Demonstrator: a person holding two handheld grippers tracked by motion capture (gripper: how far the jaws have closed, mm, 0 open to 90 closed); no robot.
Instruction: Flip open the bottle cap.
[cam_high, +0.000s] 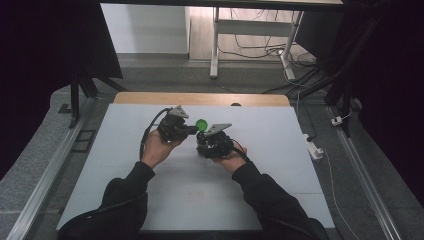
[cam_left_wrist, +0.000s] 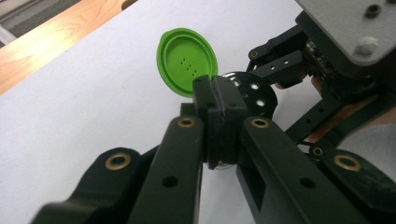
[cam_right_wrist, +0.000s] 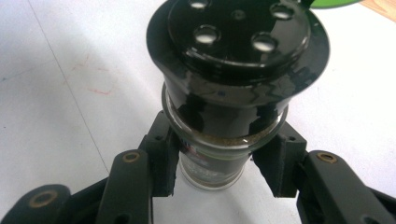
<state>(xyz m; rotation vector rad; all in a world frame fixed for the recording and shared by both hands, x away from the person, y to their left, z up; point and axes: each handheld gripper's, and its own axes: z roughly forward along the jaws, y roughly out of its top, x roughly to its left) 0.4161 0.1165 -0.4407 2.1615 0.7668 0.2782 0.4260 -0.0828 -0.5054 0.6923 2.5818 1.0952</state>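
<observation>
Right gripper view: fingers (cam_right_wrist: 163, 158) clamp jar (cam_right_wrist: 219, 135); left fingers (cam_left_wrist: 219, 107) pinch green lid (cam_left_wrist: 187, 60).

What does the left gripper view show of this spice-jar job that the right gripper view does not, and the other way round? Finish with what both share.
Left gripper view: the left gripper, jaws shut on the edge of the green flip lid, whose inner face with small dots is open to view; the wooden table edge beyond.

Right gripper view: the right gripper, jaws closed around the glass jar below its cap, with brownish contents at the neck.

Both: the black shaker cap with round holes, some green of the lid, and the white table surface.
</observation>
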